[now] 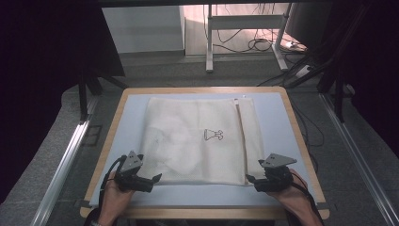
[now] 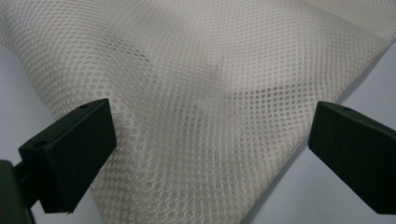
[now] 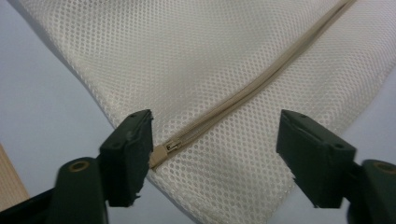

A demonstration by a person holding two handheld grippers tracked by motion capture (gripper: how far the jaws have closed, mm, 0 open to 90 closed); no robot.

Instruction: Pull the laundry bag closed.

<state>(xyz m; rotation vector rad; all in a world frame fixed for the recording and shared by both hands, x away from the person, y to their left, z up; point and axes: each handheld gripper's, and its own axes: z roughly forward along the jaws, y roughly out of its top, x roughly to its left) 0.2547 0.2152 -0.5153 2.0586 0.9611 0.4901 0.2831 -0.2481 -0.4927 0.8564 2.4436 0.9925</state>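
Note:
A cream mesh laundry bag (image 1: 197,139) lies flat on the table, with a small printed figure (image 1: 213,135) and a zipper (image 1: 242,141) down its right side. My left gripper (image 1: 153,180) is open at the bag's near left corner, and the mesh (image 2: 205,116) lies between its jaws. My right gripper (image 1: 251,180) is open at the near right corner. Its jaws straddle the zipper's end, where the beige zipper pull (image 3: 163,151) sits beside the left jaw. The bag's mesh (image 3: 196,70) spreads away beyond.
The table has a pale blue top (image 1: 127,136) with a wooden rim (image 1: 207,213). A person's hands (image 1: 113,200) hold both grippers at the near edge. Beyond the table stand a white desk frame (image 1: 244,28), floor cables (image 1: 259,44) and black stands (image 1: 84,89).

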